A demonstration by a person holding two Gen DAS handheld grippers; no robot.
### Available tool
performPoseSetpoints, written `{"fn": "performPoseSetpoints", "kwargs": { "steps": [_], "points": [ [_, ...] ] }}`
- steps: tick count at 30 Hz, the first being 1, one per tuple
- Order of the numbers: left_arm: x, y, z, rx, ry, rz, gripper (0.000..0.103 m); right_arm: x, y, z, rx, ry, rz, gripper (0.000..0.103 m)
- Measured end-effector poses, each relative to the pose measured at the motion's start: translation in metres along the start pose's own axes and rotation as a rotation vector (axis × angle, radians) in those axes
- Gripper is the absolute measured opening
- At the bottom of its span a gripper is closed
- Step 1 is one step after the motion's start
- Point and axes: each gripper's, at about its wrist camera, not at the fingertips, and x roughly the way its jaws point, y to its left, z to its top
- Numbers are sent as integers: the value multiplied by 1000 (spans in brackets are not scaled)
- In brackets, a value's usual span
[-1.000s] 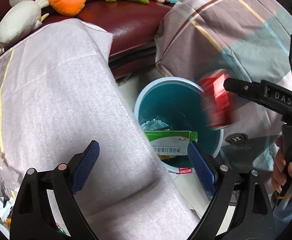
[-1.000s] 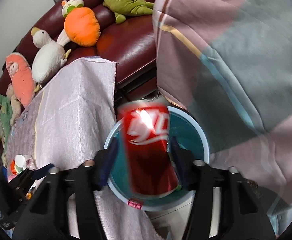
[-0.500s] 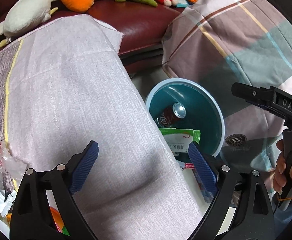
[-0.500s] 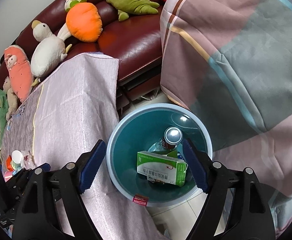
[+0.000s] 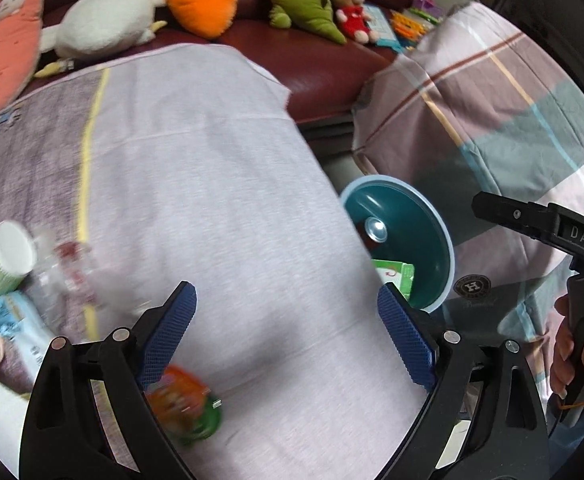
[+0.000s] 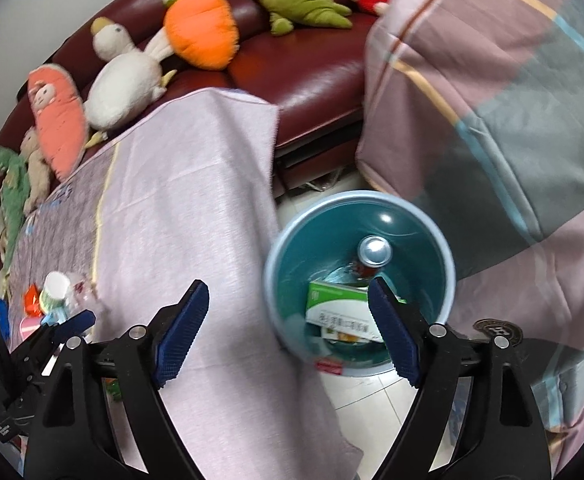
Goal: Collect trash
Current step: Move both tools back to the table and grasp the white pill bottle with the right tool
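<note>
A teal bin (image 6: 432, 264) with a pale blue rim stands on the floor beside the cloth-covered table; it also shows in the left wrist view (image 5: 428, 240). Inside lie a red can (image 6: 373, 254) and a green-and-white box (image 6: 342, 310). My right gripper (image 6: 288, 332) is open and empty, above the table edge and bin. My left gripper (image 5: 288, 336) is open and empty over the table. Trash lies at the table's left: an orange-green wrapper (image 5: 184, 404), a paper cup (image 5: 2, 260), a clear plastic wrapper (image 5: 68, 276) and a blue-white packet (image 5: 20, 320).
A dark red sofa (image 6: 312, 68) with several plush toys runs along the back. A plaid blanket (image 6: 512, 100) hangs to the right of the bin. The table is covered by a pale pink cloth (image 5: 212, 200). White floor tiles (image 6: 372, 412) show below the bin.
The red can left my right gripper and dropped into the bin; the right gripper opened. Both grippers have swung left, bringing the table's trash pile into view.
</note>
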Motion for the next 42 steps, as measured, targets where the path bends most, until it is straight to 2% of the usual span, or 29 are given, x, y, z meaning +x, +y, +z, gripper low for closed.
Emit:
{"fn": "performPoseSetpoints", "kwargs": {
  "steps": [14,20,27,31,34,39,42],
  "points": [
    [-68,110,-51,-164,-62,87,93,4,119,-38,-201,72,47,78],
    [-96,157,-76,-215,-93,131,93,8,155,-56,-254,107,45,78],
    [-128,232,-103,-329,-136,196,93,19,218,-87,-365,172,74,78],
    [-135,262,-115,-388,-136,199,93,25,262,-92,-471,184,85,78],
    [-134,274,-120,-412,-126,202,93,31,294,-87,-578,173,62,78],
    [-116,293,-121,-469,-79,169,93,43,330,-76,-708,181,42,78],
    [-108,305,-117,-504,-62,111,93,53,344,-68,-747,194,44,78]
  ]
}}
